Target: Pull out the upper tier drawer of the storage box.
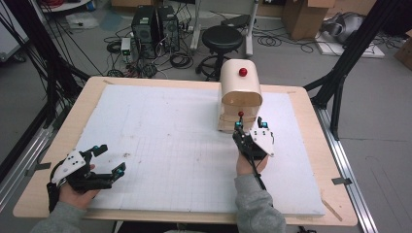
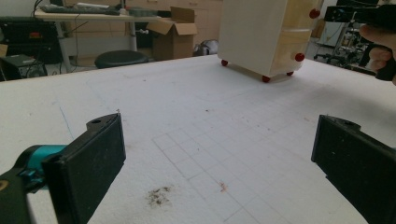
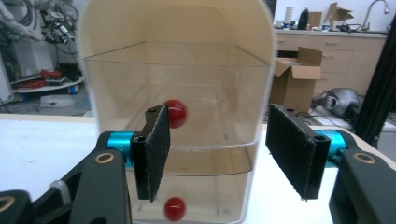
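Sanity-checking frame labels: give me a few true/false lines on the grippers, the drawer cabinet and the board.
1. The right gripper is open in front of the drawer cabinet. True.
2. The right gripper is shut on a red knob. False: its jaws stand apart and the knob sits beside the left jaw, ungrasped.
3. The left gripper holds a drawer. False: it is open over the white board, far from the cabinet.
4. The cabinet stands on small red feet. True.
5. The cabinet lies on its side. False: it stands upright.
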Available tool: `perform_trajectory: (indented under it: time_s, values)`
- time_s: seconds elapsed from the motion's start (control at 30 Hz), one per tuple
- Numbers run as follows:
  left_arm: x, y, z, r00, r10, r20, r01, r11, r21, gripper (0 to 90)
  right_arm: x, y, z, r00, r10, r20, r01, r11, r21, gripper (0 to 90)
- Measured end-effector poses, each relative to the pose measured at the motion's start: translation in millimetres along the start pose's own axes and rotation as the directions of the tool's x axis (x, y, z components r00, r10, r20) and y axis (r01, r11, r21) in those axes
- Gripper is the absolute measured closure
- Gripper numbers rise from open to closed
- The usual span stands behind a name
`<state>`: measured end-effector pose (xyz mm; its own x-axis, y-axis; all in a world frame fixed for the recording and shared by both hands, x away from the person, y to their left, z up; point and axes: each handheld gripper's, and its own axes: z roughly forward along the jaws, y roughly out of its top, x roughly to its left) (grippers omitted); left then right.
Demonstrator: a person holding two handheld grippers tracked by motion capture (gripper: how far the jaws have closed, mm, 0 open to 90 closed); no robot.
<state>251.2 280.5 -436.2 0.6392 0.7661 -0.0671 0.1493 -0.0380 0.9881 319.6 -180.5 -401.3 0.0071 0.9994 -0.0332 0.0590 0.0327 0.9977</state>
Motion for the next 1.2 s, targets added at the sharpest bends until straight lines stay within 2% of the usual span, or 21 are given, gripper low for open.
perform_trajectory:
  time_s: [0.13,0.33,0.77,1.2]
  values:
    - [-0.1,-0.4,-0.5,1.0,0.003,0.001,-0.003,1.0,0.004,3.4,10.6,-1.0,-1.1,0.9998,-0.018,-0.001,0.018,1.0,-0.007,39.7]
    - [0.7,-1.6,-3.8,1.0,0.003,-0.005,-0.003,0.9999,0.01,3.4,16.2,-1.1,0.4,0.9999,-0.006,0.013,0.006,1.0,-0.003,39.7]
    - [2.3,-3.8,-13.8,0.9996,0.004,-0.029,-0.003,0.9998,0.019,3.4,27.6,0.2,4.9,0.9994,-0.019,0.027,0.019,1.0,-0.005,39.7]
    - [1.6,-4.3,-14.2,0.9996,0.002,-0.027,-0.001,0.9998,0.022,3.4,22.7,0.2,12.1,0.9995,-0.009,0.031,0.009,1.0,0.004,42.2]
